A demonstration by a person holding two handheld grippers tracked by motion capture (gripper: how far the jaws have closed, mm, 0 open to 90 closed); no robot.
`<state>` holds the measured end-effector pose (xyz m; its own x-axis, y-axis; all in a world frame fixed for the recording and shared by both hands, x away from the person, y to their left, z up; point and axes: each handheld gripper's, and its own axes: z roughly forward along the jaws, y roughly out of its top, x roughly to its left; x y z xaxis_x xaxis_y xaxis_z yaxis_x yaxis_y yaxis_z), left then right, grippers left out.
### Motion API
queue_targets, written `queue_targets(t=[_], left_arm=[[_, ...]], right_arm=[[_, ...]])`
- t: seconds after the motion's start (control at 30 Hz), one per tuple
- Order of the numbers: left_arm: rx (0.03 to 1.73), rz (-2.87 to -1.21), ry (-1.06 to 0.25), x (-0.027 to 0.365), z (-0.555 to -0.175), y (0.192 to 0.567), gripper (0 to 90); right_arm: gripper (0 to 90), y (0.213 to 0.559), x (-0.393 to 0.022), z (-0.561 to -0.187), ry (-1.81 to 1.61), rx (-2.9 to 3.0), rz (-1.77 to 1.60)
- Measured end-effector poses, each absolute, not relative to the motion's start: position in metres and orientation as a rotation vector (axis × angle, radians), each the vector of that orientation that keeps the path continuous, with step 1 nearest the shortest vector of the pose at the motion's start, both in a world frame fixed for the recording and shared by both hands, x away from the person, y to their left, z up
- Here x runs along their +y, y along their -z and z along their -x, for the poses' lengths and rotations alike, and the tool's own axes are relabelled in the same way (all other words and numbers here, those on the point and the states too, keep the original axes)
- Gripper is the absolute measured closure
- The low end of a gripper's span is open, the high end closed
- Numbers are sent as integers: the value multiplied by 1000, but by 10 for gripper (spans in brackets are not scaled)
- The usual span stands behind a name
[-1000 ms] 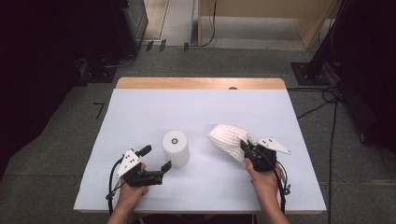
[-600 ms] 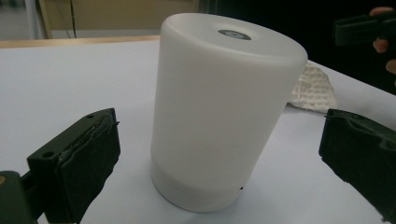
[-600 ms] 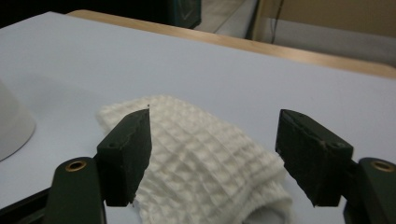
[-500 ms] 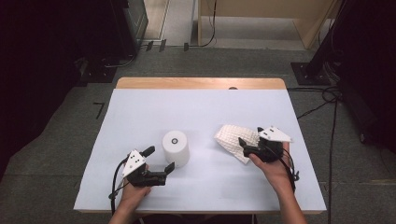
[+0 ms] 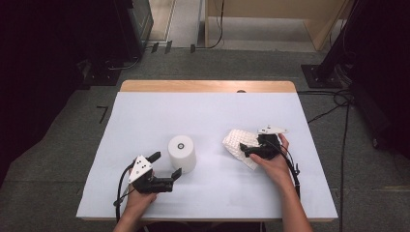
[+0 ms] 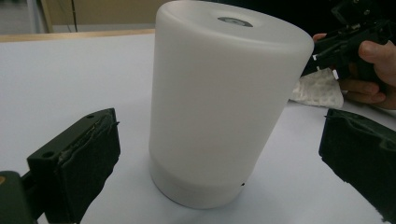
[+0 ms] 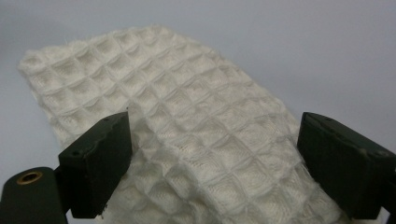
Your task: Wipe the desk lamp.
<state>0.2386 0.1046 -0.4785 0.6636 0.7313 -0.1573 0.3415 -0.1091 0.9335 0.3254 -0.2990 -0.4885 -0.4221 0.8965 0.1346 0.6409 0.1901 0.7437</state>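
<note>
Item: waffle cloth (image 7: 187, 140), lying on tabletop (image 5: 145, 121), my right claw (image 5: 250, 150) just opened over it. Left claw (image 5: 167, 166) apart, flanking white cylinder (image 5: 182, 153); cylinder ungrasped.

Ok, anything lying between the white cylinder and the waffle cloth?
No. In the high view, only bare white tabletop separates the white cylinder from the waffle cloth.

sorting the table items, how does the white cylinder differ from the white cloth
The white cylinder stands upright on its base; the waffle-weave cloth lies flat on the table. The cylinder is smooth and rigid-looking with a small round mark on top; the cloth is soft with a grid of square pockets. The cylinder sits between the open left gripper jaws, untouched; the cloth lies under the right gripper, whose jaws have just been opening. Both are white.
</note>
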Motion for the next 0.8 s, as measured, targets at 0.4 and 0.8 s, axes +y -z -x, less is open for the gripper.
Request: queue_targets(t=[0.4,0.8], left_arm=[[888,-1750,-433,96,-242,483,0],[915,-1850,-516,70,-252,487,0]], right_arm=[[521,494,-306,-301,-1008,2195,-1357],[796,475,-308,-278,-1222,2017,-1411]])
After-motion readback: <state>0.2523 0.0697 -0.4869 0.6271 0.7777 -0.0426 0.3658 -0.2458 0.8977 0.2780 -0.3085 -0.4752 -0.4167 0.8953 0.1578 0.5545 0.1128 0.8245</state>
